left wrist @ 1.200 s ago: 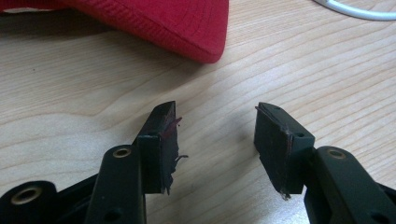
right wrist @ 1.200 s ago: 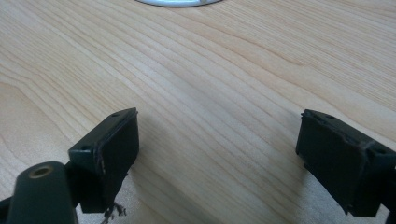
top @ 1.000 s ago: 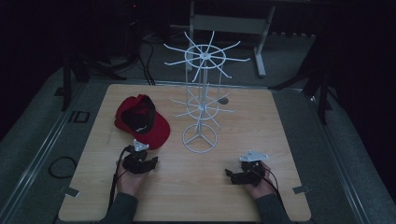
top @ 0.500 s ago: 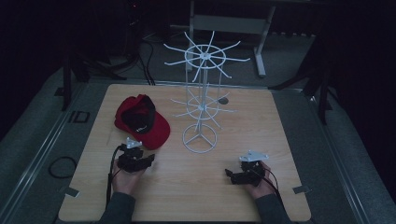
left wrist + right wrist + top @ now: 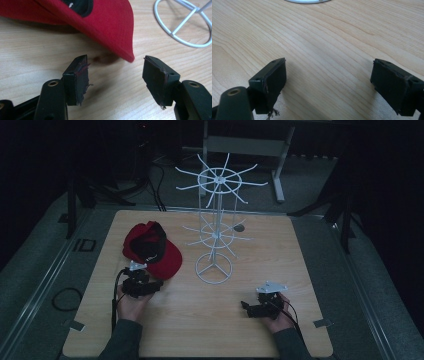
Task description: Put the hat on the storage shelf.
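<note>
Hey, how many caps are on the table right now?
1. The red cap lies on the left side of the wooden table, beside the white wire rack, just beyond the open left gripper. None hangs on the rack.

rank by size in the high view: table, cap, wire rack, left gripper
1. table
2. wire rack
3. cap
4. left gripper
The rack stands tall toward the camera, so its margin over the cap is unsure.
</note>
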Action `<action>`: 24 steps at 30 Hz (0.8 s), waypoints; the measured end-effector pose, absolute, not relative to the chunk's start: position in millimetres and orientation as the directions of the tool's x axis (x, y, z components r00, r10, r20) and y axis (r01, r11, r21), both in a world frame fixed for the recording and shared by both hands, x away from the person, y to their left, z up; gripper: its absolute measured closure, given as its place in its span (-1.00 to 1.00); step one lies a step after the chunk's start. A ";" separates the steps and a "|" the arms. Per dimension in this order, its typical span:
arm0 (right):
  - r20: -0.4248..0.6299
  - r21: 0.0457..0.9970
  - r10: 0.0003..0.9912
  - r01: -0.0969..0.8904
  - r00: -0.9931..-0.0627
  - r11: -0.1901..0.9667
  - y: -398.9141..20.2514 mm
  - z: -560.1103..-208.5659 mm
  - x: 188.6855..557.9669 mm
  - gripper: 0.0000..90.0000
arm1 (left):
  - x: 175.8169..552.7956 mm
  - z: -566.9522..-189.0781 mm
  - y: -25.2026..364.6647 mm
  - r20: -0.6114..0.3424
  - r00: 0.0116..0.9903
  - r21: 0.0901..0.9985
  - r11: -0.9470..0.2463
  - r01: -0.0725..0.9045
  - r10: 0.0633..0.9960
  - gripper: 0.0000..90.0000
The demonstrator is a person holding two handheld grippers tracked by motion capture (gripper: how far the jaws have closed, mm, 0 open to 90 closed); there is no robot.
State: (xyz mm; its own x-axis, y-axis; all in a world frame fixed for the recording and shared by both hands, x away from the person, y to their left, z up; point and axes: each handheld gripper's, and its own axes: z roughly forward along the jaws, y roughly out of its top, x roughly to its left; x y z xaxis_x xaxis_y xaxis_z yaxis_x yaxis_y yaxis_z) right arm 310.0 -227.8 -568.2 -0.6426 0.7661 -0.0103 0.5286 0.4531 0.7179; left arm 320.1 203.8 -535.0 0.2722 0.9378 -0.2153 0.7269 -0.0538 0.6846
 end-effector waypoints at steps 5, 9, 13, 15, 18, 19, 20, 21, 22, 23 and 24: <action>-0.010 0.718 0.766 0.529 -0.643 0.453 -227.8 -568.3 310.0 -0.71 | 326.4 -532.7 207.2 -0.244 0.268 0.682 -0.032 0.731 0.932 -0.17; -0.009 0.717 0.767 0.530 -0.642 0.452 -227.7 -568.1 309.9 -0.71 | 331.7 -530.7 207.7 -0.255 0.266 0.680 -0.023 0.733 0.930 -0.18; -0.009 0.717 0.767 0.530 -0.642 0.453 -227.8 -568.1 309.9 -0.71 | 335.3 -529.0 206.2 -0.251 0.260 0.681 -0.020 0.732 0.932 -0.18; -0.009 0.717 0.767 0.530 -0.642 0.452 -227.7 -568.1 309.9 -0.71 | 338.5 -528.7 205.4 -0.259 0.253 0.679 -0.010 0.734 0.932 -0.16; -0.009 0.717 0.767 0.530 -0.642 0.452 -227.7 -568.1 309.9 -0.71 | 341.3 -529.3 204.8 -0.265 0.243 0.679 0.002 0.734 0.933 -0.14; -0.009 0.717 0.767 0.530 -0.642 0.452 -227.7 -568.1 309.9 -0.71 | 341.3 -529.3 204.8 -0.265 0.243 0.679 0.002 0.734 0.933 -0.13; -0.008 0.717 0.767 0.531 -0.642 0.452 -227.7 -568.1 309.9 -0.71 | 342.8 -529.9 204.0 -0.263 0.241 0.675 0.000 0.737 0.934 -0.13; -0.008 0.717 0.767 0.531 -0.642 0.452 -227.7 -568.1 309.9 -0.71 | 343.8 -530.3 203.6 -0.262 0.241 0.673 -0.002 0.739 0.934 -0.13; -0.009 0.717 0.767 0.530 -0.642 0.453 -227.8 -568.1 309.9 -0.71 | 345.5 -531.1 203.1 -0.263 0.242 0.669 -0.005 0.744 0.934 -0.13; -0.009 0.717 0.767 0.530 -0.642 0.453 -227.8 -568.1 309.9 -0.71 | 346.6 -531.8 202.8 -0.267 0.241 0.667 -0.002 0.745 0.933 -0.13; -0.009 0.717 0.767 0.530 -0.642 0.453 -227.8 -568.1 309.9 -0.71 | 349.3 -533.5 202.4 -0.278 0.237 0.660 0.006 0.752 0.931 -0.12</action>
